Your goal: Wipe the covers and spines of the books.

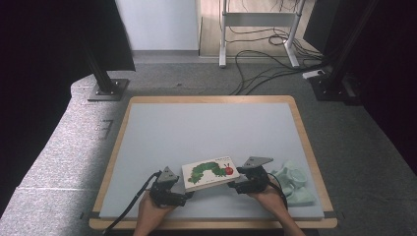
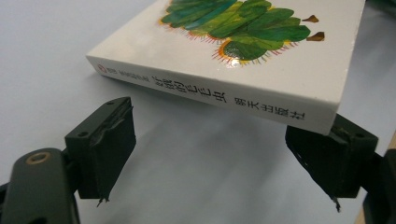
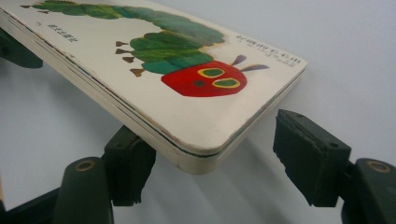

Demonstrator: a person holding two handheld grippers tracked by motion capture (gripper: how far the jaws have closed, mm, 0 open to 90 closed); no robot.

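Observation:
A white board book [image 1: 210, 173] with a green caterpillar on its cover lies near the front edge of the grey mat [image 1: 206, 128]. My left gripper [image 1: 186, 191] sits at the book's left end. In the left gripper view its jaws stand wide apart before the printed spine [image 2: 205, 93], with the right jaw tucked under the spine's corner; the gripper [image 2: 217, 135] is open. My right gripper [image 1: 232, 185] is at the book's right end. There the rounded corner of the book [image 3: 154, 93] hangs over the gap, resting above the left jaw and clear of the right one; this gripper [image 3: 217, 144] is open.
A crumpled mint-green cloth [image 1: 293, 182] lies on the mat just right of my right hand. The wooden table rim [image 1: 306, 137] frames the mat. Black stand bases [image 1: 107, 88] and cables [image 1: 265, 69] sit on the floor beyond the table.

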